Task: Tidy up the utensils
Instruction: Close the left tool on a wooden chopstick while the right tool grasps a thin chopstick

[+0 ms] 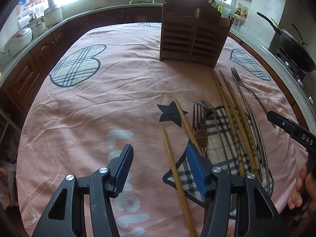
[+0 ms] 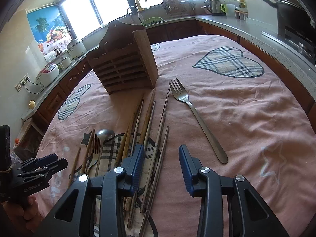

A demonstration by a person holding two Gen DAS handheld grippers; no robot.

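Your left claw: the left gripper (image 1: 159, 165) hangs low over the pink cloth (image 1: 118, 83), blue fingers spread wide, holding nothing.
Your right claw: the right gripper (image 2: 161, 165) is spread wide too, empty.
Sticks: long wooden chopsticks (image 2: 147, 122) lie in a bunch under your right claw.
Forks: a shiny metal fork (image 2: 194, 116) lies alone just beside them; a brown fork (image 1: 199, 126) touches your left claw's finger.
Spoon: a small metal spoon (image 2: 104, 135) lies beside the brown fork.
Box: the brown wooden slotted holder (image 1: 192, 39) stands upright past the sticks.

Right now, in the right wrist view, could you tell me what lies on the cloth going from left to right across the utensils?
Two wooden chopsticks → small fork → spoon → bundle of chopsticks → lone steel fork.
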